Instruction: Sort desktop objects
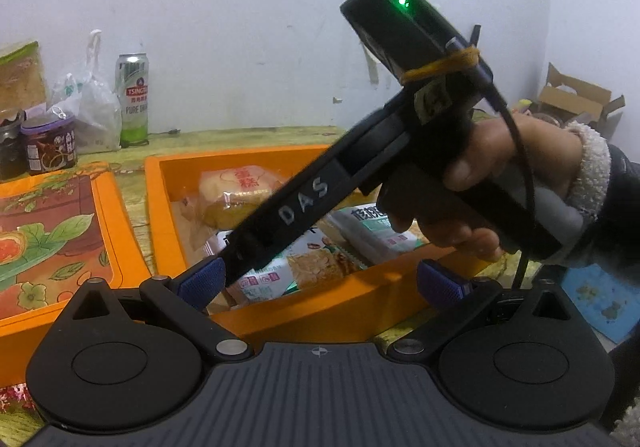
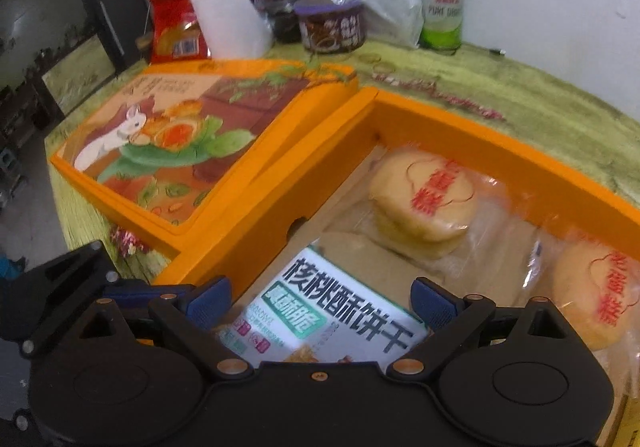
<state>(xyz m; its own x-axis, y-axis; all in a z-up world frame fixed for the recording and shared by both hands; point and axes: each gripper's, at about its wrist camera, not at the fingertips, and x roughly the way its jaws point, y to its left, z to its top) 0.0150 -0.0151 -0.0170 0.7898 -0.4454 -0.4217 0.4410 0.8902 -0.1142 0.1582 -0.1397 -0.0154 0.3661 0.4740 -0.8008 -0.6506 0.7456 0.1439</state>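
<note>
Lid (image 2: 168,151): flat orange card, glossy rabbit print, on green mottled worktop (image 2: 520,107). Beside it, orange box (image 2: 280,183) with 2 round cakes (image 2: 424,199) in clear crinkled wrap and white-teal biscuit packet (image 2: 340,315). Left claw (image 1: 320,283) spread; right claw (image 2: 320,299) spread over packet.
</note>
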